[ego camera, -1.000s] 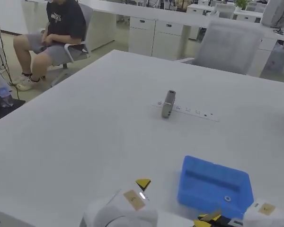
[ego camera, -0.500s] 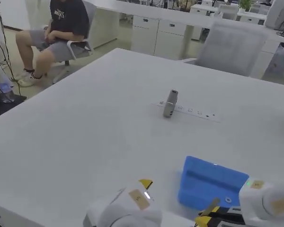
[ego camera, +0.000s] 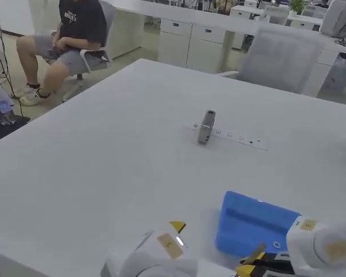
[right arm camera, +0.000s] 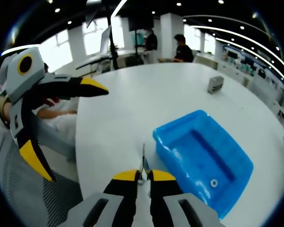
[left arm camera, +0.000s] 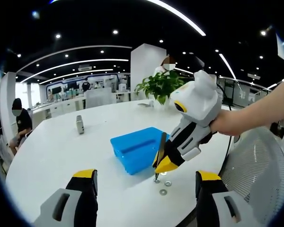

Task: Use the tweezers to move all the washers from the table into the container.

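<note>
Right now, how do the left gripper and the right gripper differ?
The left gripper is wide open, holding nothing; the right gripper is shut on the tweezers. The right gripper aims the tweezers down at the washers beside the blue container; the left gripper hangs off to the side. Both have white bodies and yellow-tipped jaws.

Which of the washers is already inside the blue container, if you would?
The single washer on the blue container floor; the other washers lie on the table.
</note>
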